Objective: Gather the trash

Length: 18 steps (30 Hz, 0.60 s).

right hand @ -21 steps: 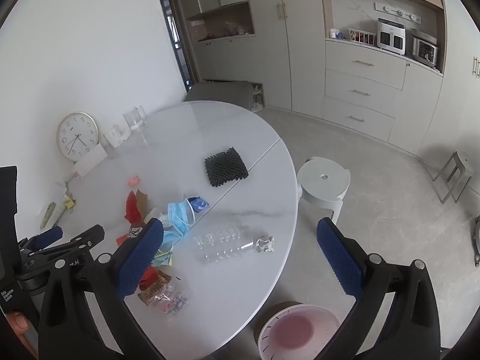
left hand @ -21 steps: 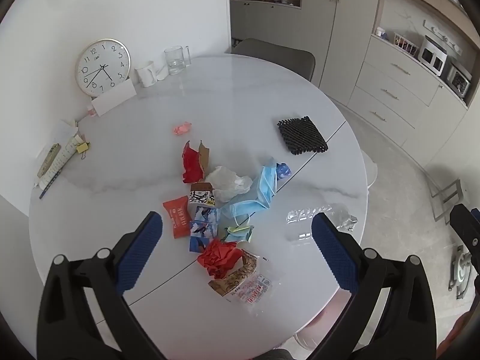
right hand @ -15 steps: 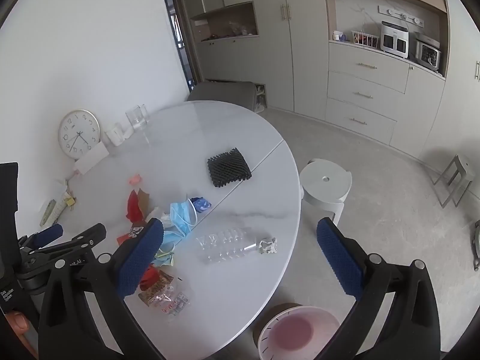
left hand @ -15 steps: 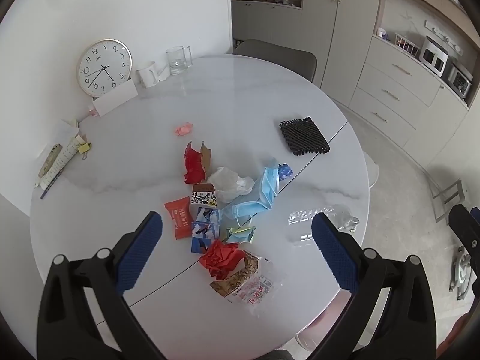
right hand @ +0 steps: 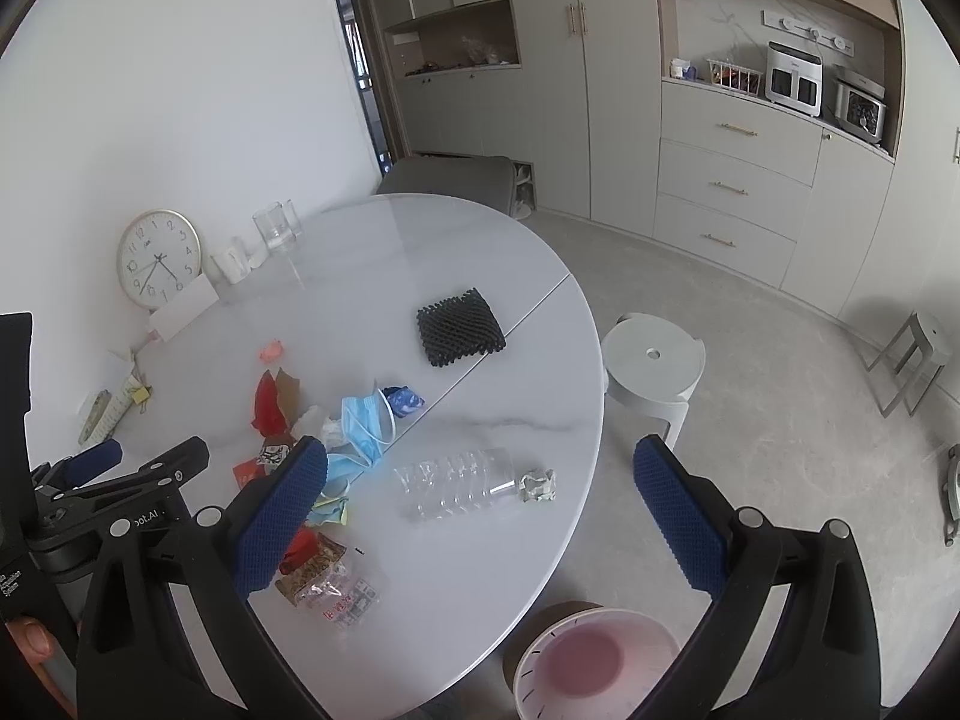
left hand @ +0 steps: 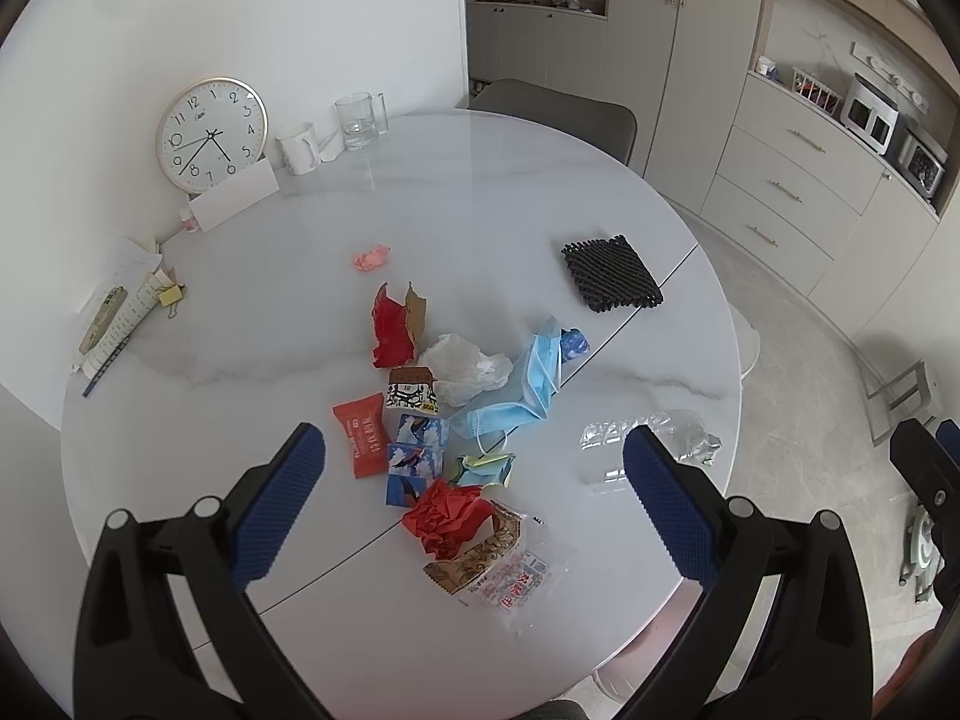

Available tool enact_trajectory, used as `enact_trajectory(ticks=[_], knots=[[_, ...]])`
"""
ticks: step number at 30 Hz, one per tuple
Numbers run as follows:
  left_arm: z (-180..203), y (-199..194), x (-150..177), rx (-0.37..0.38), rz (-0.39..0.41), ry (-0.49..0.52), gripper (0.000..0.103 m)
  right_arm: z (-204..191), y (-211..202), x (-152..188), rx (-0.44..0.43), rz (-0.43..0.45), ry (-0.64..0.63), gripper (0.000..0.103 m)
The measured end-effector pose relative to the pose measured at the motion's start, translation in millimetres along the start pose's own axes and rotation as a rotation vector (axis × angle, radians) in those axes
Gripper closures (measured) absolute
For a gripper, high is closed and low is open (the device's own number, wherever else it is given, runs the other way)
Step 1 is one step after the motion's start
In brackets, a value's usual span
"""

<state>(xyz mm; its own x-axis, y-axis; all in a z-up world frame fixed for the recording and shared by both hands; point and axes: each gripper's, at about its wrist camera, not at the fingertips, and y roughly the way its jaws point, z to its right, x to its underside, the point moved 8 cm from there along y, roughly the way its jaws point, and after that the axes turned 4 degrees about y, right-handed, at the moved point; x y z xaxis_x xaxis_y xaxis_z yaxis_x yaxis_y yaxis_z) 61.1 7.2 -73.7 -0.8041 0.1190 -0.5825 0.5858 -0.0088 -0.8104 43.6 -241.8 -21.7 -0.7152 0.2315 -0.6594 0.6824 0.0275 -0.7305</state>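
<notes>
While both grippers hang above the round white desk [left hand: 540,192], their blue fingers [left hand: 282,504] stand spread wide with nothing between them. Framed by the left gripper [left hand: 474,498] lies the trash: crumpled red paper [left hand: 447,516], a clear snack wrapper [left hand: 510,579], a blue face mask [left hand: 522,390] farther ahead. Between the fingers of the right gripper [right hand: 480,510] rests a crushed clear bottle [right hand: 462,483] (on its side), and a pink-lined bin [right hand: 591,660] stands on the floor just below the desk edge.

Both views have eased slightly back from the table [left hand: 480,192] — trash [left hand: 456,414] sits lower.
</notes>
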Motion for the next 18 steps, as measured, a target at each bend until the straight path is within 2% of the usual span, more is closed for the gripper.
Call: enact_trajectory(ticks=[18], knots=[[0.7,-2.2,6.1,-0.006,0.004,-0.003,0.008,1.3,0.4,5.2,0.004,0.002,-0.006,0.002]])
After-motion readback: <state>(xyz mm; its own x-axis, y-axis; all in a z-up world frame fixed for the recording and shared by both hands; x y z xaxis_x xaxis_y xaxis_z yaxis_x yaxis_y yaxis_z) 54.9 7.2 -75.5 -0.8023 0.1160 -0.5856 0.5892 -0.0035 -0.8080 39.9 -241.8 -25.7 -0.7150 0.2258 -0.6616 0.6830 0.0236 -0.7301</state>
